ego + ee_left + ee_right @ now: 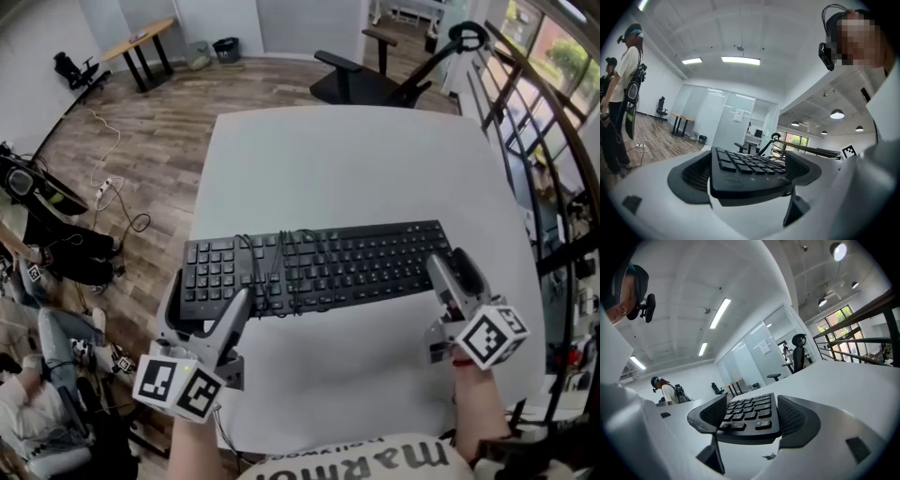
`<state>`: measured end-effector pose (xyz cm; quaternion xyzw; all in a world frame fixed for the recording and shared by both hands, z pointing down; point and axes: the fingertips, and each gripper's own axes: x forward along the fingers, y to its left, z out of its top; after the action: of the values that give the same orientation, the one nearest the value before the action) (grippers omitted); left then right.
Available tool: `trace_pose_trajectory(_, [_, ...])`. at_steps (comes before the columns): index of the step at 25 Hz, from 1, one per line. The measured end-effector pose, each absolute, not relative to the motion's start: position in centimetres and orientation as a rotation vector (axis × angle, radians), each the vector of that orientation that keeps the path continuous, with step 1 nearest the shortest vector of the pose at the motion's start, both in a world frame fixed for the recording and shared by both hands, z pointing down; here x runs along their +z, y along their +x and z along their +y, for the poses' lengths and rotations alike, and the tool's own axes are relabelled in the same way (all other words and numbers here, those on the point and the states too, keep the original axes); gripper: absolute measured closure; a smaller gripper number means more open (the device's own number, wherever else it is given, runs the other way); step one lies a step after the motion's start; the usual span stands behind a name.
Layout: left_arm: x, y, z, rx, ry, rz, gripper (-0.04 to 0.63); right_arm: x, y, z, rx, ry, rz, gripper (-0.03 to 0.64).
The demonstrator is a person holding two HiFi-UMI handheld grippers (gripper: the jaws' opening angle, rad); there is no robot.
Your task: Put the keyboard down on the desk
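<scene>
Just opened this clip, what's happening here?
A person holds a black keyboard by its ends over a white desk, with the left gripper shut on one end and the right gripper on the other. A cable lies bunched on the keys. Whether it already rests on the desk is unclear.

Left tool [208, 292], right tool [450, 262], jaws clamping opposite keyboard [319, 267] ends

An open-plan office: a white bench [356, 159] on wood-look flooring [141, 155], a black swivel chair [349, 82], a second desk [141, 37] beyond, glass partitions [723, 117] and strip ceiling lights [740, 60].
</scene>
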<state>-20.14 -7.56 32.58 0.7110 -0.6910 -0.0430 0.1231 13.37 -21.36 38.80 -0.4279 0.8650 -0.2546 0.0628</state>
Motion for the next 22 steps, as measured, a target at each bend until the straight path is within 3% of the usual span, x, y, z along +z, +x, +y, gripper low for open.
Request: trace_pose_trajectory(22, [34.8,-21.9,-8.3,-0.109,2.011,-1.839,0.121,37.7,12.8,-20.0,-0.842,-1.522,2.633,0.278])
